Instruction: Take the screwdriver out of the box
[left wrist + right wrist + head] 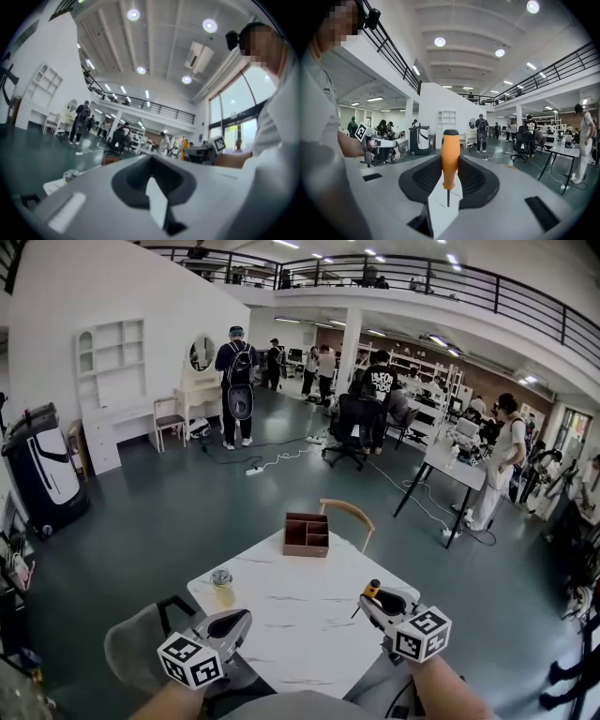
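The screwdriver, with an orange handle and a thin metal shaft, stands upright between the jaws of my right gripper, which is shut on the handle. In the head view the right gripper hovers over the near right part of the white table, with the orange handle sticking up from it. The brown wooden box sits at the table's far edge, well away from both grippers. My left gripper is at the near left edge, its jaws together and nothing in them.
A small glass jar stands on the table's left side. A wooden chair is behind the box. Several people, desks and a black office chair are across the green floor.
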The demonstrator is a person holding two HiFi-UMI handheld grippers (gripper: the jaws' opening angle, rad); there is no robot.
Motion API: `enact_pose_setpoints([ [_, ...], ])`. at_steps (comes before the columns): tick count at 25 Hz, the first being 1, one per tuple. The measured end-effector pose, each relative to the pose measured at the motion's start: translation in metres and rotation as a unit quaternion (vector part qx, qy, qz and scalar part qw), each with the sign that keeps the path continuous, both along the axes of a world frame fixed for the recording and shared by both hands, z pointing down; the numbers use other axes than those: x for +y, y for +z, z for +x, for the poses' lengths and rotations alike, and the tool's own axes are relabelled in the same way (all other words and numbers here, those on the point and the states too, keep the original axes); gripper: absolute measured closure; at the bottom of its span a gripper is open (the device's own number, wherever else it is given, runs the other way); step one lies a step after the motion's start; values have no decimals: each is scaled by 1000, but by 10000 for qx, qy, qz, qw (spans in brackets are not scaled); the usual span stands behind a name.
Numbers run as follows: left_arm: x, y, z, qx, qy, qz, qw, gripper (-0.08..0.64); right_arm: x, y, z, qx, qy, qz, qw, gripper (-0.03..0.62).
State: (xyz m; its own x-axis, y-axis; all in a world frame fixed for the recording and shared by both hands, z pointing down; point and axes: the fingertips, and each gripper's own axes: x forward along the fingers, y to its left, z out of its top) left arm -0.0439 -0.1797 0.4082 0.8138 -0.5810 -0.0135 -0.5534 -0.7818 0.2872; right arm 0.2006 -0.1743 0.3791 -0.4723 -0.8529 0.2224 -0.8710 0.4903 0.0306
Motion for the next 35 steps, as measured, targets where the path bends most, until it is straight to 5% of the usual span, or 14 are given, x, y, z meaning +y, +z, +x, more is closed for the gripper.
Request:
enact_pose_setpoints([
  [21,21,2,26,-116,-154,-66,9998,555,20,23,13,-375,-402,-110,9984,486],
  [35,16,-2,21,-120,-86,-49,9999,556,18,24,4,-194,-418,-113,9989,486],
])
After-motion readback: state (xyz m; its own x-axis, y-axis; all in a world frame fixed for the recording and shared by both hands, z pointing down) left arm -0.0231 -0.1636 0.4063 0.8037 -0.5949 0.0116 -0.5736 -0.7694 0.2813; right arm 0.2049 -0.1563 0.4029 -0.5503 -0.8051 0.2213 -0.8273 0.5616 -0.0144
